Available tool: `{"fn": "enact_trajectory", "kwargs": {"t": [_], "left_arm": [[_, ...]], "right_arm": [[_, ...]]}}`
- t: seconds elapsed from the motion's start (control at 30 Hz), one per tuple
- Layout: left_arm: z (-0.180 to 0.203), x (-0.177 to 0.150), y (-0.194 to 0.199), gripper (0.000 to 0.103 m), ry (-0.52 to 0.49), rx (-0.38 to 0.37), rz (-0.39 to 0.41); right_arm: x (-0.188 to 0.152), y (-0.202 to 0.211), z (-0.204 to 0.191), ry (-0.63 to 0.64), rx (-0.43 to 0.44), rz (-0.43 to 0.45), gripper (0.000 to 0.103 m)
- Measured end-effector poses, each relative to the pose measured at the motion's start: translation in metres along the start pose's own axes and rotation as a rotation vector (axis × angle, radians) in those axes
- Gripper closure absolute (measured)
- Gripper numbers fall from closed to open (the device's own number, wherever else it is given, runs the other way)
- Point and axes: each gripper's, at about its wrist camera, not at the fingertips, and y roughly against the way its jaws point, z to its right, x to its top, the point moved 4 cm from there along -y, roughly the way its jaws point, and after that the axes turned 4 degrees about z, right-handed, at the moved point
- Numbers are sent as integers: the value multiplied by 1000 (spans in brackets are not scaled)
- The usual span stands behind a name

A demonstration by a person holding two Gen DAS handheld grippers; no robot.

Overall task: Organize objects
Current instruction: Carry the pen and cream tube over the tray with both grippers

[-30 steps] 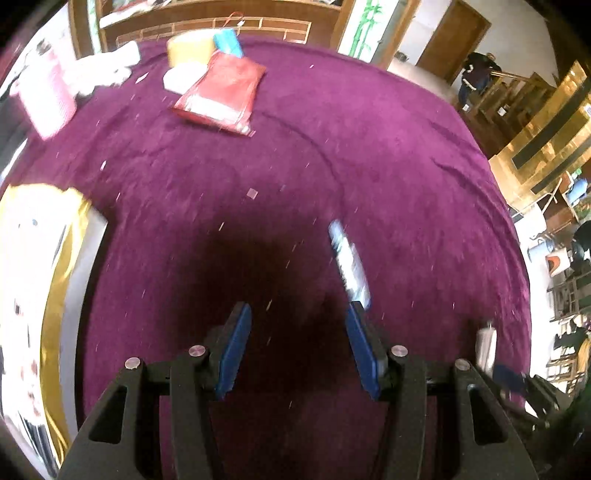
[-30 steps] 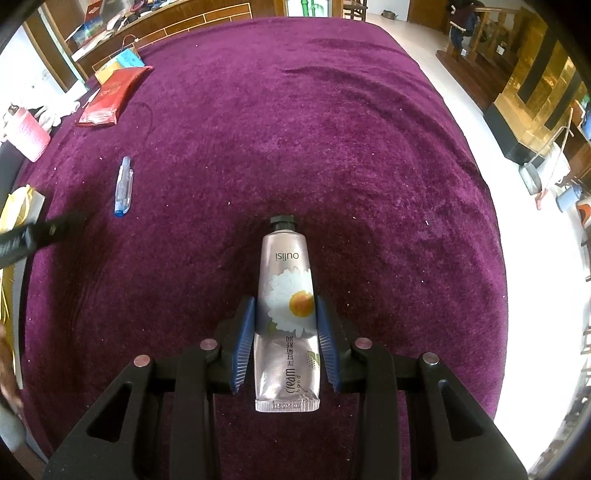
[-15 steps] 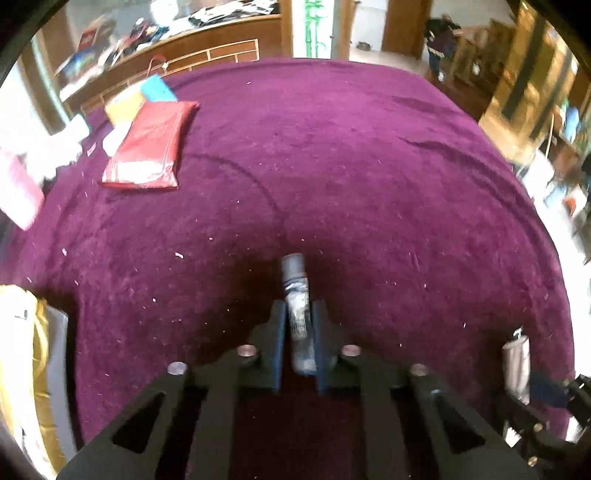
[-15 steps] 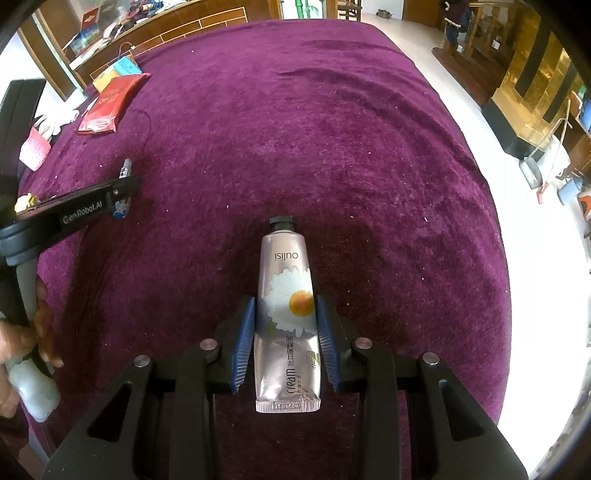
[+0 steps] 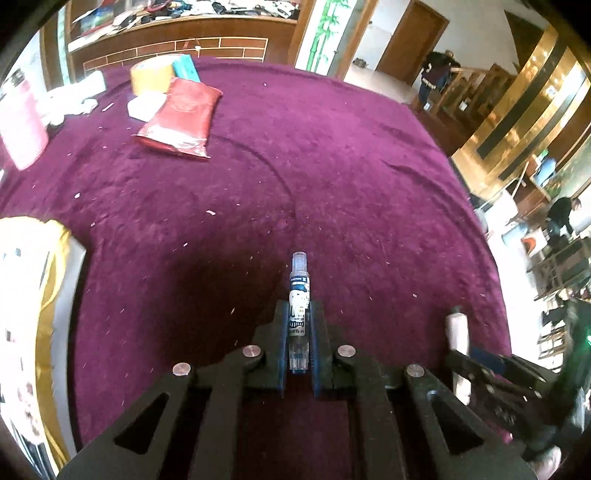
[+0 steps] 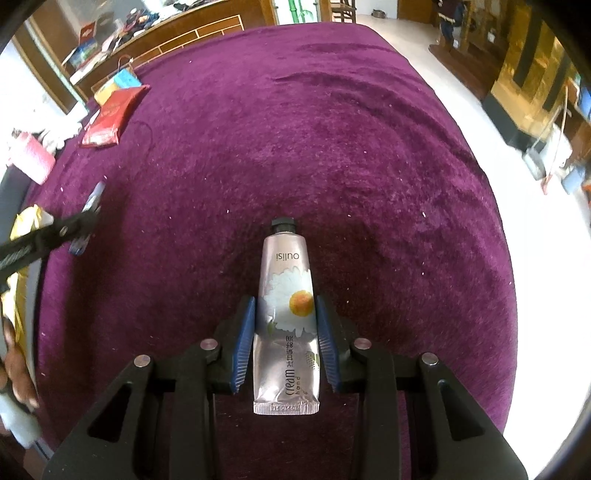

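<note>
Purple-clothed worktop (image 5: 332, 155): left hand-held gripper (image 5: 298, 314) pinches a small clear bottle (image 5: 298, 295); right hand-held gripper (image 6: 286, 314) clamps a hand-cream tube (image 6: 286, 317).

A deep purple carpet (image 5: 332, 155) fills most of both views, flecked with pale lint and creased by curved wrinkles. Along the top left of the frame runs a brown wooden counter (image 5: 177, 40) with brick-pattern panelling, its top cluttered. A white panel painted with green bamboo (image 5: 321, 33) stands at top centre, a brown wooden door (image 5: 413, 40) to its right. Glossy gold panelling (image 5: 528, 110) lines the right edge. Pale floor tiles (image 6: 461, 85) gleam in bright daylight.
</note>
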Motion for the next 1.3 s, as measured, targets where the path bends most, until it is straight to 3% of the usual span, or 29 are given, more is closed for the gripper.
{"fn": "enact_trajectory", "kwargs": {"t": [0.2, 0.4, 0.53, 0.6, 0.7, 0.87, 1.13, 1.3], "left_arm": [[-14, -17, 44, 96, 45, -63, 27], [-51, -34, 92, 96, 120, -108, 63], [-93, -48, 122, 96, 164, -77, 86], [-117, -56, 136, 96, 177, -48, 95], [-151, -69, 150, 96, 198, -5, 97], [-197, -88, 158, 96, 217, 26, 74], [-228, -100, 167, 96, 212, -41, 80], [-238, -101, 160, 96, 191, -84, 41]], "right_arm": [[-7, 3, -3, -86, 113, -39, 73], [-14, 14, -37, -85, 181, -52, 73], [-16, 23, -83, -52, 226, -53, 73], [-17, 26, -109, -31, 257, -60, 90], [-20, 31, -155, 17, 294, -63, 90], [-31, 24, -212, 92, 238, -76, 90], [-62, 5, -177, -160, 91, -166, 88], [-58, -15, -172, -263, 48, -131, 82]]}}
